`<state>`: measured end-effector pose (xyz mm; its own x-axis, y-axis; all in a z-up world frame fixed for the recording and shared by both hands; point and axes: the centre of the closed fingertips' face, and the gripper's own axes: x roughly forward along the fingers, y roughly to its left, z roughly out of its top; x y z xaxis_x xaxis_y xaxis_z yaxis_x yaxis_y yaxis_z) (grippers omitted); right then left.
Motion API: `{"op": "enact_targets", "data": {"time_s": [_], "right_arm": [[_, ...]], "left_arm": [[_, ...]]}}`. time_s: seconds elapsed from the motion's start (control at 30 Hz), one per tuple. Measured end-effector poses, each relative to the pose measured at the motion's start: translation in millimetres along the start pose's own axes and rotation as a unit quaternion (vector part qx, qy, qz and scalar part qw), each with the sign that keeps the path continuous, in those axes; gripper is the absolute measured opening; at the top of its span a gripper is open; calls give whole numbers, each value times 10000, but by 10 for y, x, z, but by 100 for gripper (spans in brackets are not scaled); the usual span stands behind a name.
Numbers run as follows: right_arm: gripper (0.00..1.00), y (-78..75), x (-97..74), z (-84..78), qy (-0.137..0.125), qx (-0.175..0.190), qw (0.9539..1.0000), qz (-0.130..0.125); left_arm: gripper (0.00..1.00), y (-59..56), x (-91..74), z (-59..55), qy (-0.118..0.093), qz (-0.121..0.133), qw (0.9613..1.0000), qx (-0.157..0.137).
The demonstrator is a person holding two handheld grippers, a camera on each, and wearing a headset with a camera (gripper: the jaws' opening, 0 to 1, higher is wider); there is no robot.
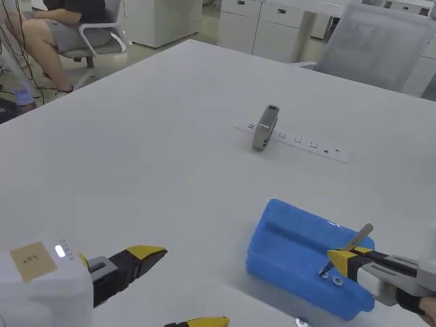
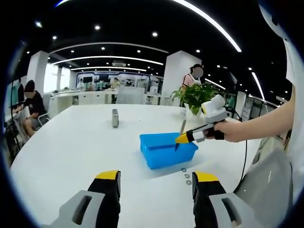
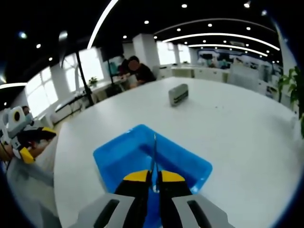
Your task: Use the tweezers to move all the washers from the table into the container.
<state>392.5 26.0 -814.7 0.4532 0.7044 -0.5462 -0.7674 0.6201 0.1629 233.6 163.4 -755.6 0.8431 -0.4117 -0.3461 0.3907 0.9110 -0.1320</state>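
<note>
Bright, even light is given from above by ceiling strips (image 3: 102, 21) and spotlights. Only a faint, soft shadow is cast on the white table (image 1: 136, 157) beside the blue container (image 1: 289, 248). Lines are bent strongly toward both gripper views' edges, where detail is blurred

Open office: white table (image 1: 136, 143), grey chair (image 1: 381, 44), strip lights (image 2: 213, 24), plant (image 2: 195, 95).

We see a smooth matt worktop (image 1: 136, 150), a slightly glossy plastic container (image 1: 279, 262), and bright metal tweezers (image 1: 358, 238) and washers (image 2: 186, 175).
</note>
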Motion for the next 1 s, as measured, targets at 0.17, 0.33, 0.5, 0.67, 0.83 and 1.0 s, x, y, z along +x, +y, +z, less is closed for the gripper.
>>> {"op": "enact_targets", "data": {"time_s": [0.17, 0.33, 0.5, 0.67, 0.83, 1.0], "right_arm": [[4, 5, -62, 39, -43, -56, 10000, 51], [4, 110, -160, 149, -200, -110, 9997, 106], [4, 237, -260, 249, -330, -190, 9991, 208], [4, 385, -356, 313, -430, -240, 9984, 281], [4, 573, -461, 316, -514, -218, 9977, 395], [4, 689, -492, 218, -396, -320, 9974, 502]], "left_arm": [[60, -3, 7, -14, 39, -15, 10000, 18], [60, -3, 8, -22, 57, -19, 10000, 20], [60, -8, 9, -30, 72, -30, 10000, 35], [59, -9, 10, -42, 95, -38, 9999, 47], [59, -11, 10, -51, 123, -34, 9999, 58], [58, -18, 12, -58, 147, -54, 9998, 88]]}}
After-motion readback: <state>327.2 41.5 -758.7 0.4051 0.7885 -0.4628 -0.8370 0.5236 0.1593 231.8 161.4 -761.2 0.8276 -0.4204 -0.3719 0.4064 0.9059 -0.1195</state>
